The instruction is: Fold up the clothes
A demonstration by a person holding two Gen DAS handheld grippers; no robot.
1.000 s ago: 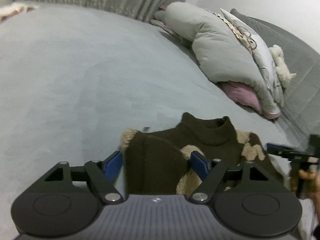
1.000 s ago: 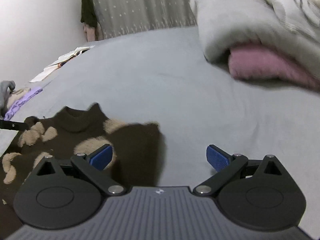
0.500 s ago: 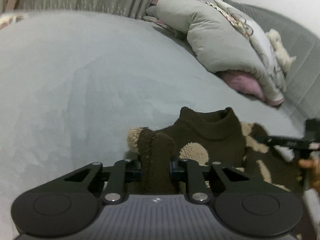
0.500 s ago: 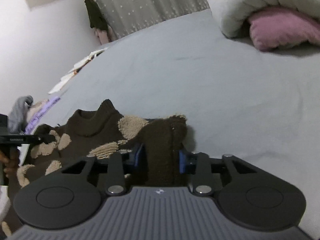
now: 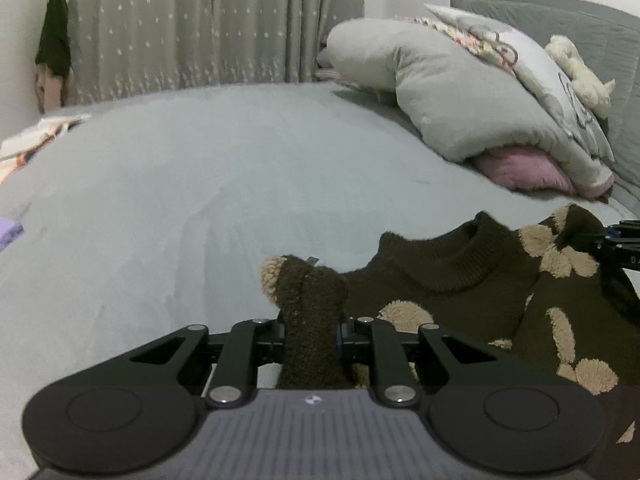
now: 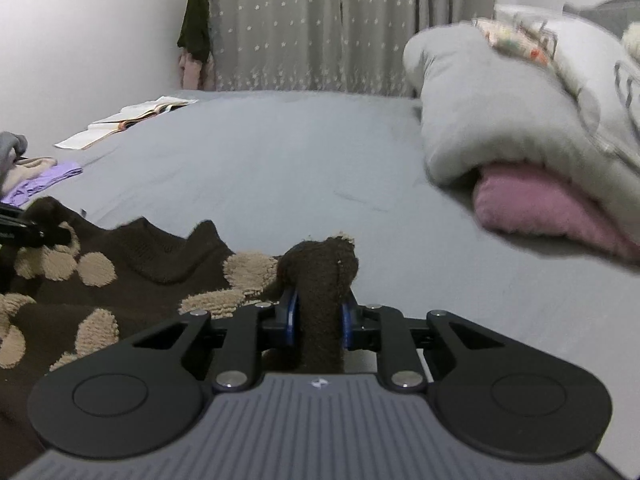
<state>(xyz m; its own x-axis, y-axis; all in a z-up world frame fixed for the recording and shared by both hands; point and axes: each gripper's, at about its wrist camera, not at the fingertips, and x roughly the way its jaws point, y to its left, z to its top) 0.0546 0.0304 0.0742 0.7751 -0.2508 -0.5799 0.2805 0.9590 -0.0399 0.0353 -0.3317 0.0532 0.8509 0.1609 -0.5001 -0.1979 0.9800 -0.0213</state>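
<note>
Pinching fuzzy brown knit sweater: both grippers.

No legible text, labels or numbers anywhere.

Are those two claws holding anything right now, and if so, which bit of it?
Yes. Both hold the brown spotted sweater: the left gripper and right gripper have each just closed on a bunched shoulder corner either side of the collar.
</note>
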